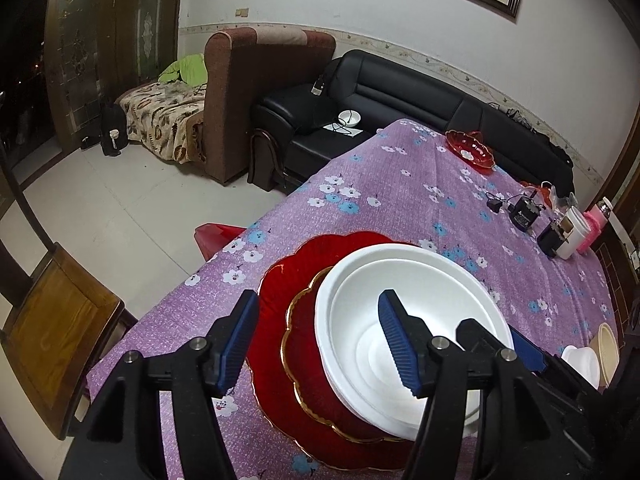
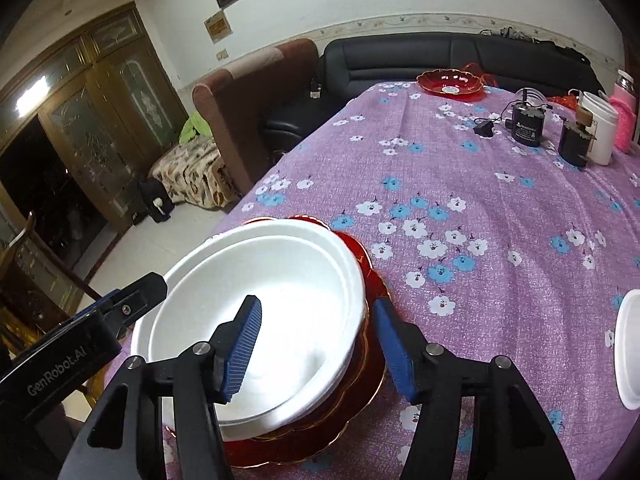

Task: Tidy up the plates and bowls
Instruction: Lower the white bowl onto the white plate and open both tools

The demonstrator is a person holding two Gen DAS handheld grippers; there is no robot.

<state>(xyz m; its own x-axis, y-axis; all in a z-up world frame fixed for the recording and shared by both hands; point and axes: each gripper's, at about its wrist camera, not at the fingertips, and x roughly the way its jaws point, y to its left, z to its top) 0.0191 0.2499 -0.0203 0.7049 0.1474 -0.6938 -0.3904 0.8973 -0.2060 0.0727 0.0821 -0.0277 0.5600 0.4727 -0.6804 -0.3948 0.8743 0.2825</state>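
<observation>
White bowl [image 1: 412,328]: smooth foam, round, stacked on scalloped red glass plates [image 1: 304,364], near table edge.
Left gripper [image 1: 320,344]: spread, straddling left rim, pads clear.
Right gripper [image 2: 320,352]: spread, straddling right rim.
Tablecloth [image 2: 500,208]: purple, flowered.

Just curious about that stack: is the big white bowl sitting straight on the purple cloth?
No, the white bowl rests on stacked red plates, which lie on the purple cloth.

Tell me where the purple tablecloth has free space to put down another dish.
Free: the wide middle of the tablecloth, between the white bowl stacked on red plates and the far red dish. Crowded: the far right corner, around the black adapters and white jar.
</observation>
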